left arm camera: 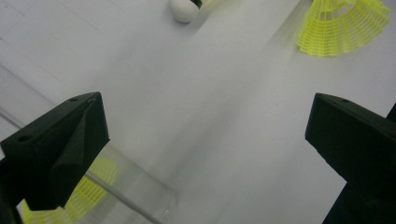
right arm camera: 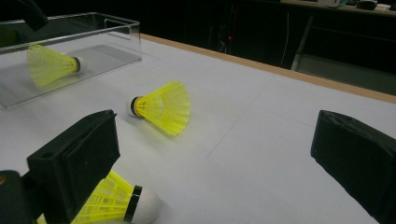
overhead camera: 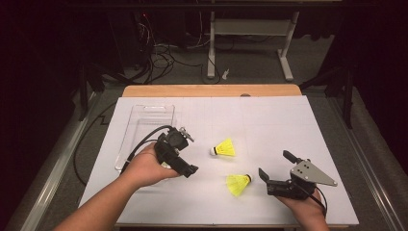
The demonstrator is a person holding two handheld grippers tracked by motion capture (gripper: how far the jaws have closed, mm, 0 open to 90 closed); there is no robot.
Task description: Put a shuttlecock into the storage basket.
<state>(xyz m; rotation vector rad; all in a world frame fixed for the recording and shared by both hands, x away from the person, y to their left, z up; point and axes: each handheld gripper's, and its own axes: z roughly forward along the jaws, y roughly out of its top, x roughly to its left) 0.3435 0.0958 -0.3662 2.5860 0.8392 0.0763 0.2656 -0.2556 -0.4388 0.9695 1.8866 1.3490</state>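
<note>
Two yellow shuttlecocks lie on the white table cover. The far shuttlecock [overhead camera: 224, 148] [right arm camera: 161, 107] has its cork [left arm camera: 183, 9] toward the tray. The near shuttlecock [overhead camera: 238, 184] [left arm camera: 343, 23] [right arm camera: 116, 203] lies just left of my right gripper [overhead camera: 275, 166] [right arm camera: 210, 163], which stands open and empty, its left jaw partly hiding that shuttlecock. A third shuttlecock [right arm camera: 49, 65] [left arm camera: 88, 191] lies inside the clear plastic tray [overhead camera: 144, 113] [right arm camera: 116, 42]. My left gripper [overhead camera: 185, 156] [left arm camera: 205, 140] hovers open and empty over the tray's near right corner.
The white cover [overhead camera: 269, 120] spans the table, with a wooden edge [overhead camera: 211, 90] at the back. Beyond it are a dark floor, cables and a desk frame [overhead camera: 250, 29]. A black cable [overhead camera: 144, 139] trails from the left gripper across the tray.
</note>
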